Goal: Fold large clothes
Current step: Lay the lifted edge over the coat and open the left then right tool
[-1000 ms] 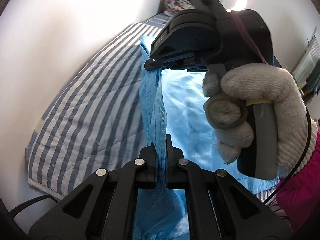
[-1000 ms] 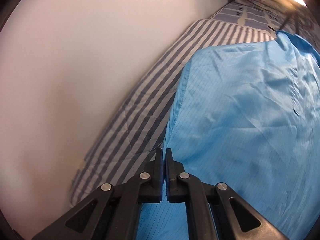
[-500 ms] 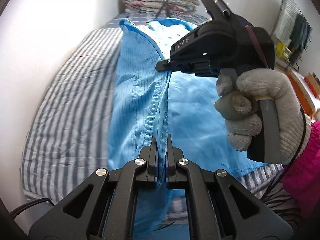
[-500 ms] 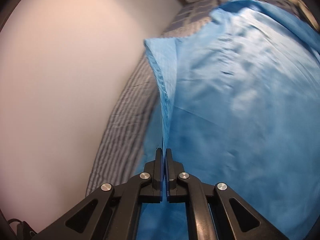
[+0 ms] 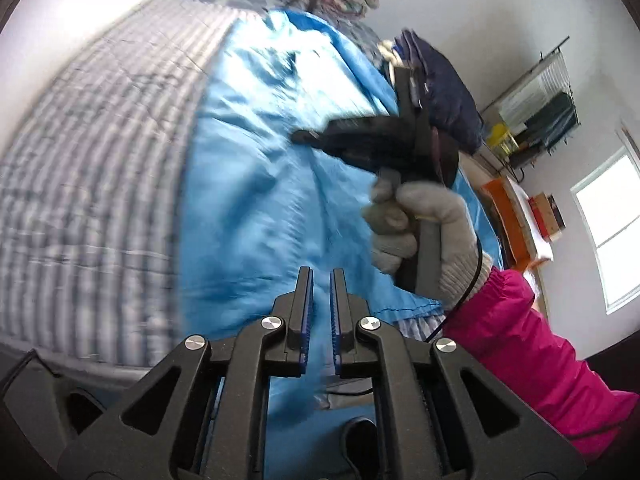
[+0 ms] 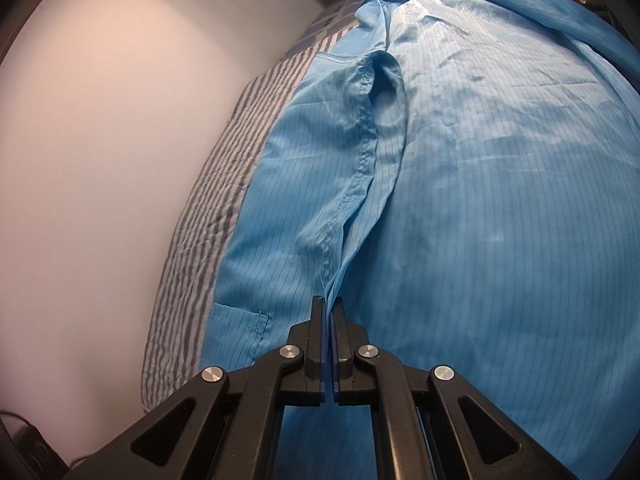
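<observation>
Laying the shiny blue pinstriped garment [image 6: 480,200] flat on the striped bedspread [image 5: 100,160] beside the wall, I'd keep my right gripper [image 6: 329,308] clenched on its seam fold, then release like my left gripper [image 5: 320,280], whose jaws stand apart and empty.

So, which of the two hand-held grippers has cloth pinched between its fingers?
The right hand-held gripper: its fingers are shut on a raised fold of the blue garment. The left hand-held gripper is open, nothing between its fingers.
</observation>
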`<control>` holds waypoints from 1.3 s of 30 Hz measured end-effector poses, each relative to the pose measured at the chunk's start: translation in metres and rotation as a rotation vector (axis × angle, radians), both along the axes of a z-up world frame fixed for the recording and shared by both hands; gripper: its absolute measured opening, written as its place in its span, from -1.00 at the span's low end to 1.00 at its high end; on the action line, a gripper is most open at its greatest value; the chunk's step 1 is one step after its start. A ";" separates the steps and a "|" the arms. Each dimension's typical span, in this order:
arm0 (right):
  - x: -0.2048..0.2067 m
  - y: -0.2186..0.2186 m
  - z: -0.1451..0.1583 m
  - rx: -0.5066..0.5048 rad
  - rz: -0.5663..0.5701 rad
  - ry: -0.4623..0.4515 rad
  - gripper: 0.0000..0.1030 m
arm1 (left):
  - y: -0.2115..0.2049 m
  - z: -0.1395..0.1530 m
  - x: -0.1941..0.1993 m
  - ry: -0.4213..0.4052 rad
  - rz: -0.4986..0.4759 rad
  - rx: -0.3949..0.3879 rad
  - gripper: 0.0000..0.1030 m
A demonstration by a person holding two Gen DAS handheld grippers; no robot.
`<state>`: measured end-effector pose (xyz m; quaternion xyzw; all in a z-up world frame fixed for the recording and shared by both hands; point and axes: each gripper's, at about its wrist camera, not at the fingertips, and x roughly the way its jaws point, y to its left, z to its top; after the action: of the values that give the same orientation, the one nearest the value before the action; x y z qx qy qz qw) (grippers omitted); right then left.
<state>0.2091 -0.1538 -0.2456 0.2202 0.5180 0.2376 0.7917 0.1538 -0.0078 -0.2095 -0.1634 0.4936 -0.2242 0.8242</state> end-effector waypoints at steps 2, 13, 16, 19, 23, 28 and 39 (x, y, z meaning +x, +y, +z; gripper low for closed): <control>0.000 -0.004 0.003 -0.024 0.000 -0.018 -1.00 | 0.014 0.000 0.002 -0.030 0.029 0.051 -0.91; -0.008 -0.007 -0.012 0.019 0.002 0.028 -1.00 | -0.020 -0.050 0.010 -0.030 -0.033 0.252 -0.91; -0.013 -0.001 -0.014 -0.002 0.024 0.032 -1.00 | -0.026 -0.076 0.012 0.011 -0.072 0.362 -0.91; -0.012 0.001 -0.015 -0.020 0.031 0.029 -1.00 | -0.013 -0.088 0.015 0.036 -0.056 0.333 -0.91; -0.018 0.002 0.004 -0.165 0.011 -0.068 -0.44 | 0.001 -0.076 0.012 0.036 -0.035 0.284 -0.91; -0.035 0.009 0.043 -0.146 0.048 -0.254 -0.41 | 0.019 -0.046 0.002 -0.017 0.005 0.187 -0.91; -0.008 0.107 0.008 -0.211 0.296 -0.220 -0.60 | 0.005 -0.081 0.007 0.079 -0.043 0.283 -0.91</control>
<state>0.2012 -0.0469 -0.2372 0.0300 0.4771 0.3184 0.8186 0.1609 -0.0029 -0.2905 -0.0433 0.5557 -0.1635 0.8140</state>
